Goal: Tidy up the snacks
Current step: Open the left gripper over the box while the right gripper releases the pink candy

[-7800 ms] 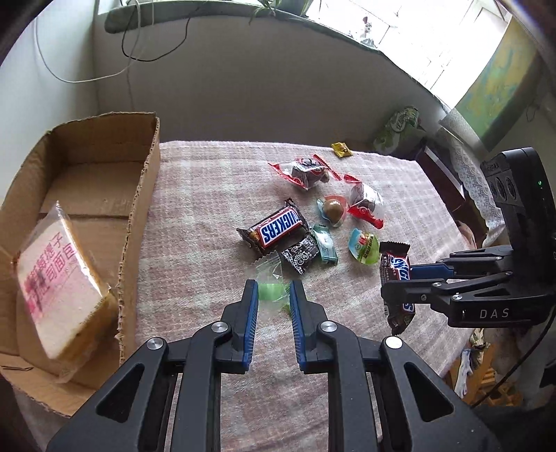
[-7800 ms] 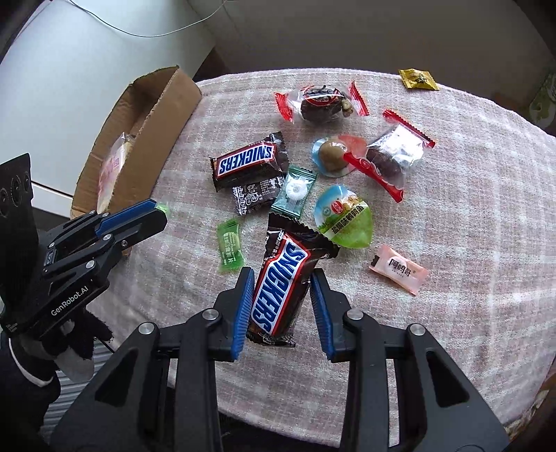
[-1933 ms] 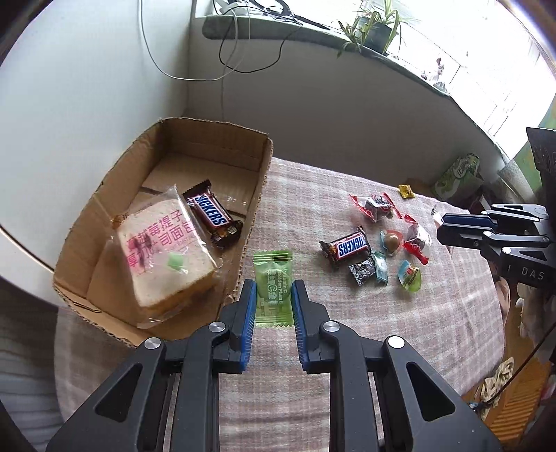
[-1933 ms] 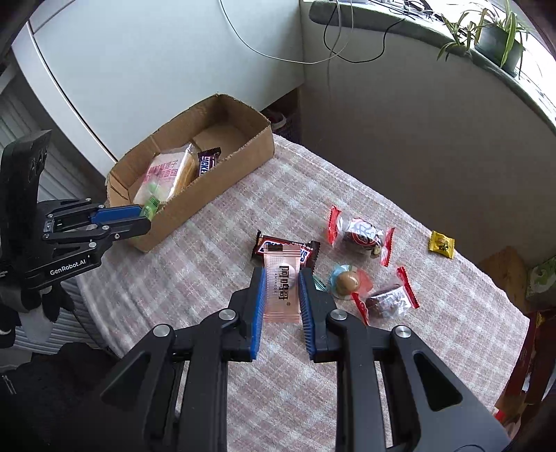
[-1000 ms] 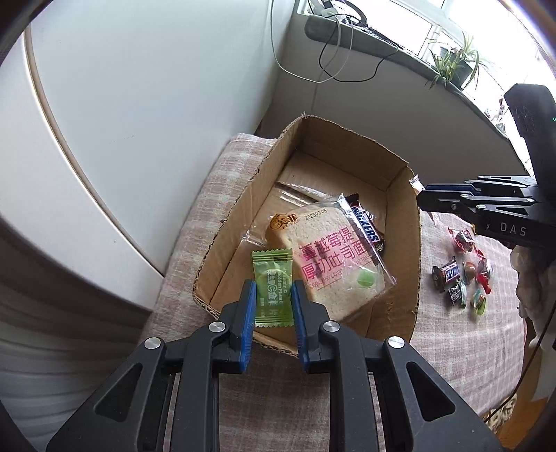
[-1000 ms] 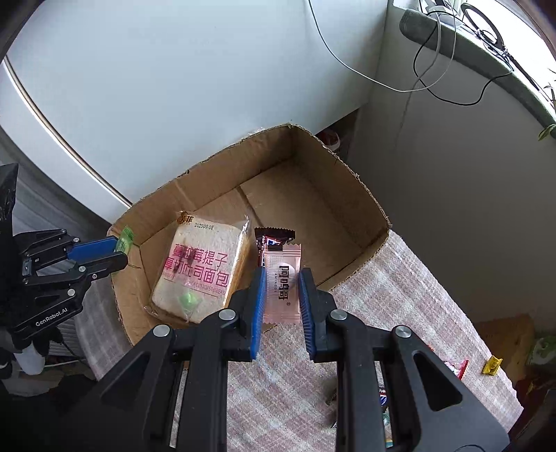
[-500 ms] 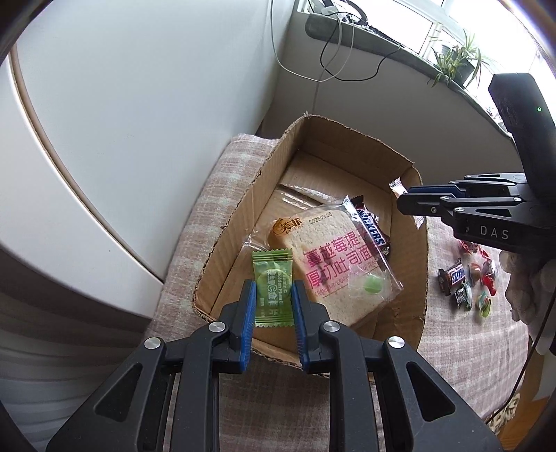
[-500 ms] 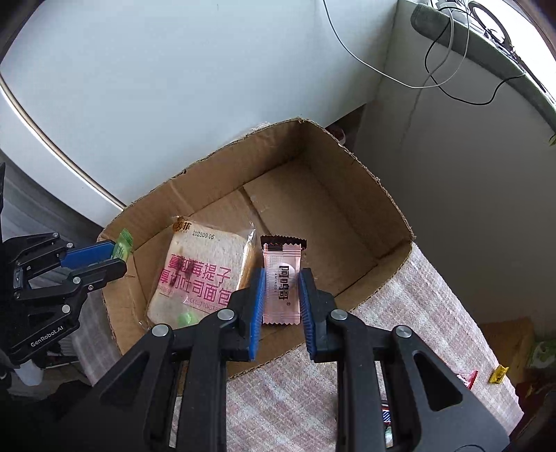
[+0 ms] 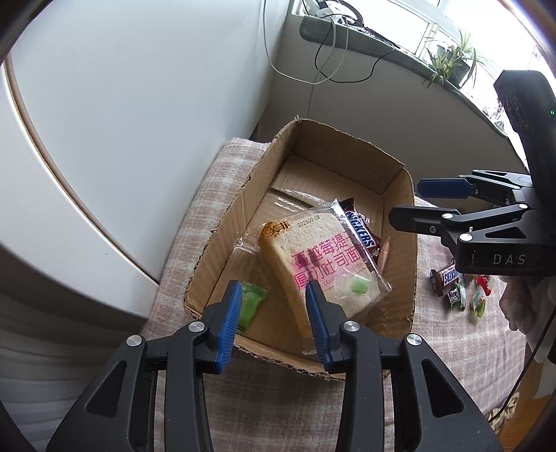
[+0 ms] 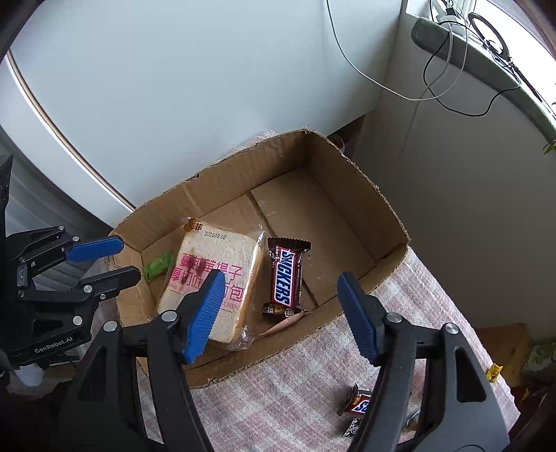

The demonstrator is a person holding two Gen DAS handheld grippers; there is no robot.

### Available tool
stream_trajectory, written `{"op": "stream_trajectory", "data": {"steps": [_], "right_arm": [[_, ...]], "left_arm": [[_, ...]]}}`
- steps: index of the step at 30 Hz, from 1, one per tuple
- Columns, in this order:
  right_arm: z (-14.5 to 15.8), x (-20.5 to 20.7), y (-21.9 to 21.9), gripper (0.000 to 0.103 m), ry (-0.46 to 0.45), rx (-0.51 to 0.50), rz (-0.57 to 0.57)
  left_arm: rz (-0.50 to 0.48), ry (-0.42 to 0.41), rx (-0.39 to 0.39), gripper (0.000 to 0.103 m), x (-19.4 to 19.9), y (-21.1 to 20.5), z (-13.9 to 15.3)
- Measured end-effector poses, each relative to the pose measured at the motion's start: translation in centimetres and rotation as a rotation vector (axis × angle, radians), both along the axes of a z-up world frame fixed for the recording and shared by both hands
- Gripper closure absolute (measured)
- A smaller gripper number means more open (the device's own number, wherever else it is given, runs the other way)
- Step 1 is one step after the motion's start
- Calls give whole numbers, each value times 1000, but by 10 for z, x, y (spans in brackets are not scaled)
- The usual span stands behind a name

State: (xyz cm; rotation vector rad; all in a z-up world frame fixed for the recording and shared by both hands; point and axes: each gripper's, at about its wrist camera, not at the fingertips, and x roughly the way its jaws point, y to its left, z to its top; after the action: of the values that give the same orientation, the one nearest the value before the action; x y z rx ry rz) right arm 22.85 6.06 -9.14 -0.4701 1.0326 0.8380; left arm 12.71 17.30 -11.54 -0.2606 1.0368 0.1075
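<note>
A cardboard box (image 9: 399, 180) (image 10: 365, 208) holds a bagged bread slice (image 9: 319, 264) (image 10: 215, 267) and a Snickers bar (image 9: 359, 233) (image 10: 286, 278). My left gripper (image 9: 272, 313) (image 10: 128, 259) hovers over the box's near corner with its jaws opening and nothing between them. The green candy (image 9: 252, 302) (image 10: 158, 266) lies loose on the box floor beside the bread. My right gripper (image 10: 279, 278) (image 9: 406, 201) hangs over the box's other side, its jaws also opening and empty. The pink wafer packet (image 10: 285, 323) (image 9: 384, 253) lies inside against the box wall, below the Snickers.
Several loose snacks (image 9: 458, 285) (image 10: 358, 406) lie on the checked tablecloth (image 9: 451, 347) beyond the box, and a yellow candy (image 10: 493, 372) lies further out. A white curved panel (image 9: 87, 174) stands right behind the box. Cables hang from the windowsill (image 9: 347, 31).
Both grippers have opened. The green candy fell from the left gripper into the box's corner, and the pink packet fell from the right gripper to the box floor by the Snickers.
</note>
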Motion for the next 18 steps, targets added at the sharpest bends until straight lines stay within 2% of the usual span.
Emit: {"op": "stream_trajectory", "data": {"steps": [9,18], "right_arm": [[16,-4,-42,33,9,53,-80],[25,-9,-141,33,17,106,-246]], "left_arm": [[-15,-30,3,67,-4,-13,14],[-78,-51,-20,67,0,-48,24]]}}
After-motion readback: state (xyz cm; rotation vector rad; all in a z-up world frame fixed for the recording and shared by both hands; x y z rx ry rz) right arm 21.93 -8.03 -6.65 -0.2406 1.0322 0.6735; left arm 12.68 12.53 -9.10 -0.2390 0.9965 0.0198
